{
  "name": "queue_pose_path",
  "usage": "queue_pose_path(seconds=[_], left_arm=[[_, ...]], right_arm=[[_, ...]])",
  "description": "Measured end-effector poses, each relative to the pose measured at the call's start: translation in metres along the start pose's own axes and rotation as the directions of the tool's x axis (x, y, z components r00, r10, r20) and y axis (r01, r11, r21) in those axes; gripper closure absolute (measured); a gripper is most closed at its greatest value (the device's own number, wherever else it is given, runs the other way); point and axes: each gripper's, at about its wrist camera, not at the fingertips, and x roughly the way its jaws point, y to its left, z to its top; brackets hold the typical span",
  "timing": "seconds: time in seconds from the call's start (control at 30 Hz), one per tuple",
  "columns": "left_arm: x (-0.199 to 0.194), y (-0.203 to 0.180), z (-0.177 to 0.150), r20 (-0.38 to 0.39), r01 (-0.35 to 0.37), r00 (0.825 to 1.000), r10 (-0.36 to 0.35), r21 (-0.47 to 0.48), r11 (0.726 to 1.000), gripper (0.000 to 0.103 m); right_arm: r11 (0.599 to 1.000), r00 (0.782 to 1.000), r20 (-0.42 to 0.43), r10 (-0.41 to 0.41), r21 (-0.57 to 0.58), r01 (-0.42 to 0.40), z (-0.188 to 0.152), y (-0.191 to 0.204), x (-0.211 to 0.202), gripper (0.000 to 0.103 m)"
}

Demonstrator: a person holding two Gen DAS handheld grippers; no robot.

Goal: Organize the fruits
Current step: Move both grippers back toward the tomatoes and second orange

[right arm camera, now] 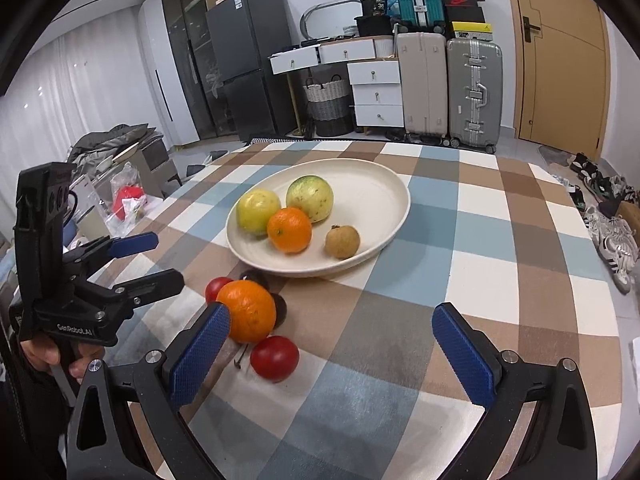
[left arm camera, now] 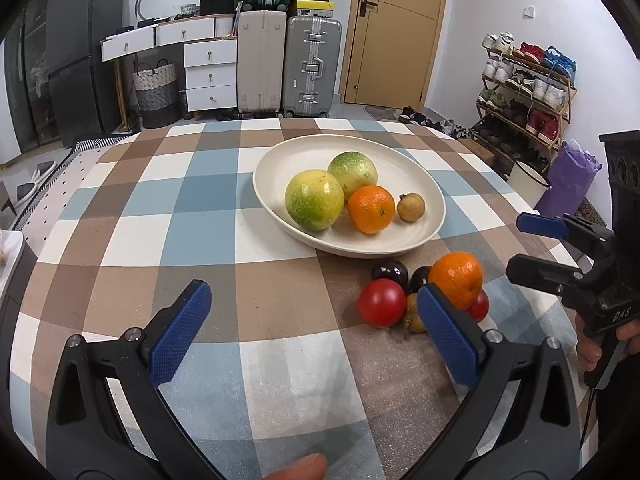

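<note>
Checked tablecloth (left arm camera: 120,240): loose orange (left arm camera: 458,278) beside spread left gripper (left arm camera: 312,312); right gripper (right arm camera: 332,328) spread, empty.

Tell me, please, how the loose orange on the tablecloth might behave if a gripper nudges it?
The orange looks round, so it would probably roll. It sits against the red tomatoes and dark plums, so a push likely scatters them. Its dimpled peel should grip fairly well.
</note>
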Motion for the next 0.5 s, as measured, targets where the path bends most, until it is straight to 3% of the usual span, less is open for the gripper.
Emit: queue_pose_path(seconds=[0.5], left_arm=[[0.012,-0.015,-0.005,-0.044,-0.007,0.999,0.009,0.058,0.998,0.0]], right_arm=[[0.998,0.995,-0.077,0.056,-0.004,-0.057,-0.006,0.018,0.025,0.001]])
